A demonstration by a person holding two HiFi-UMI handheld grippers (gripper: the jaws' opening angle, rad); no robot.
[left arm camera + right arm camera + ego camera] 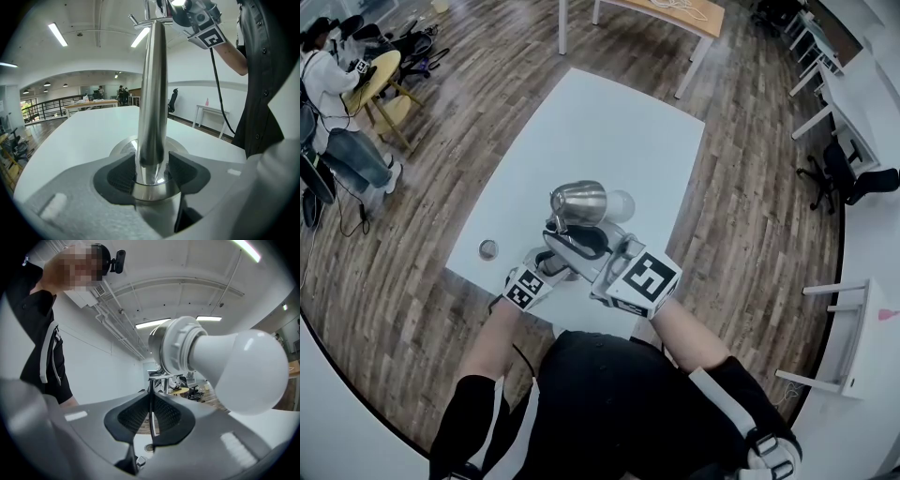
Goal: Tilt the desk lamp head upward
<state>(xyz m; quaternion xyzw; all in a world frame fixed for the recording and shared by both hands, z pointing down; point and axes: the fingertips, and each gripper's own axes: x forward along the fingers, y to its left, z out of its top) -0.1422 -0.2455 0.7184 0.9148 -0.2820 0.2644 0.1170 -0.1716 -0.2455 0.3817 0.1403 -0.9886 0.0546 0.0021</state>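
— Where's the desk lamp?
— On the white table (609, 122), near its front edge. The lamp head (578, 202) lies about level, its bulb (243, 371) sticking out.
— And the left gripper (151, 171)?
— Clamped on the chrome pole (153, 93), just above the round base (121, 147).
— The right gripper (151, 416)?
— Jaws nearly together, pinching a thin metal strip (150, 385) just under the lamp head.

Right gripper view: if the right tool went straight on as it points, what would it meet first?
Likely the white socket collar behind the bulb, beyond the thin metal edge it grips; depth is unclear.
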